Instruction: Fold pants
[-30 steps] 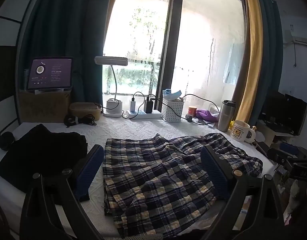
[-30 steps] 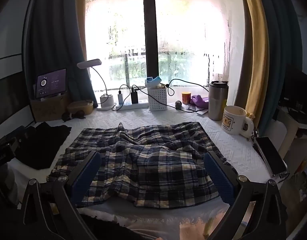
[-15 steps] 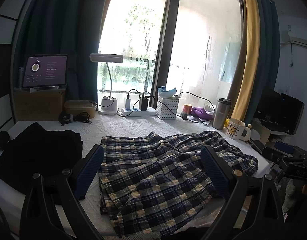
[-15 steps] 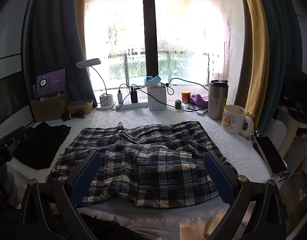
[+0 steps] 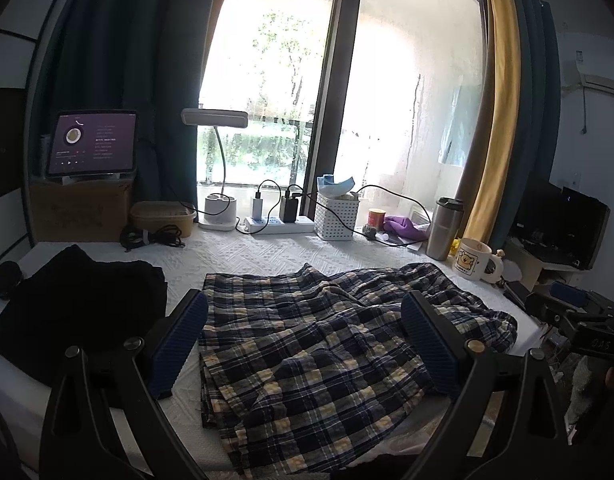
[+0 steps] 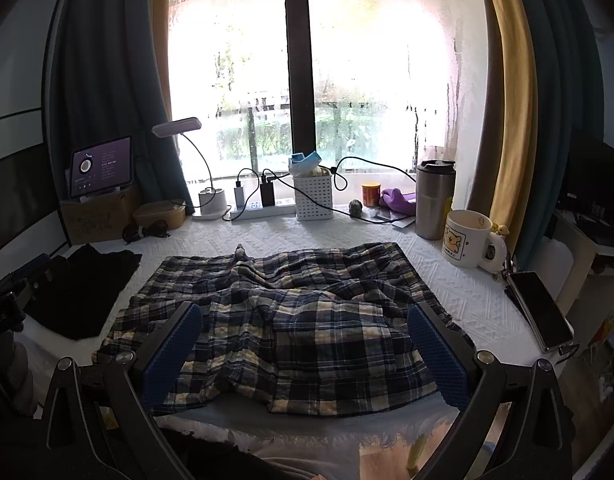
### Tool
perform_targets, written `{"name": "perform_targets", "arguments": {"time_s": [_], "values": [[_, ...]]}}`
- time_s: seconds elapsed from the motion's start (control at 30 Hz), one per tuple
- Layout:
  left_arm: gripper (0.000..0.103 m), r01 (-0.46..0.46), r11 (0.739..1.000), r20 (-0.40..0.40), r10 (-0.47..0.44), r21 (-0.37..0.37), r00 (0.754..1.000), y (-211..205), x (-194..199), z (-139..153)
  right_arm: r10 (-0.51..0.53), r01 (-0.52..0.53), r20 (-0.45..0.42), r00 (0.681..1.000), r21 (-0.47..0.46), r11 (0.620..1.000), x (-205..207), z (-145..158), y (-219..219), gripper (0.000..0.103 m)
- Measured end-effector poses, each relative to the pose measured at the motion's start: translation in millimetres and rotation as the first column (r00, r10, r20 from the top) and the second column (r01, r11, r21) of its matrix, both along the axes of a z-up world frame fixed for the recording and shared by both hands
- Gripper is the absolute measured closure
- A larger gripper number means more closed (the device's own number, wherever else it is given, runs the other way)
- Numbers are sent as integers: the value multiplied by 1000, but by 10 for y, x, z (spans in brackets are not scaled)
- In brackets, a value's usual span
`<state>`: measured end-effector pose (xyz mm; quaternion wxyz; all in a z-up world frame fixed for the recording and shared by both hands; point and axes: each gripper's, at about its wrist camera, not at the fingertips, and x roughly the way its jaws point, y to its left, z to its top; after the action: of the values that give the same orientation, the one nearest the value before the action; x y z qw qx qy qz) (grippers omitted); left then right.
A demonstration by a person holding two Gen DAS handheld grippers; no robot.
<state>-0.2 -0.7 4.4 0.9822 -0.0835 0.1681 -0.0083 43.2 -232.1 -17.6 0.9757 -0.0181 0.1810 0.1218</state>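
Plaid pants (image 6: 291,316) lie rumpled on the white textured cover (image 6: 459,280), with the left gripper (image 5: 303,340) and right gripper (image 6: 305,344) both spread wide above them, holding nothing.

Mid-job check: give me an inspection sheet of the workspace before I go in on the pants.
Surface: white textured cover, bare around the clothes.
Job's things: plaid pants lie rumpled and spread out, not yet folded.
Clutter: black garment left of the pants; mug, steel tumbler and phone to the right; white basket, lamp and tablet by the window.
Grippers: left gripper and right gripper both open, over the pants, holding nothing.
Cables: black cable loops from the power strip past the basket.
Surroundings: window, dark and yellow curtains.
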Motion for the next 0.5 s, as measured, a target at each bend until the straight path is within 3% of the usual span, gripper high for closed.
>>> {"name": "perform_targets", "arguments": {"time_s": [0.5], "values": [[7, -8, 1000, -4, 8, 5, 1000, -1, 10, -25, -1, 1, 2, 1000, 1, 1000, -5, -7, -3, 0]]}}
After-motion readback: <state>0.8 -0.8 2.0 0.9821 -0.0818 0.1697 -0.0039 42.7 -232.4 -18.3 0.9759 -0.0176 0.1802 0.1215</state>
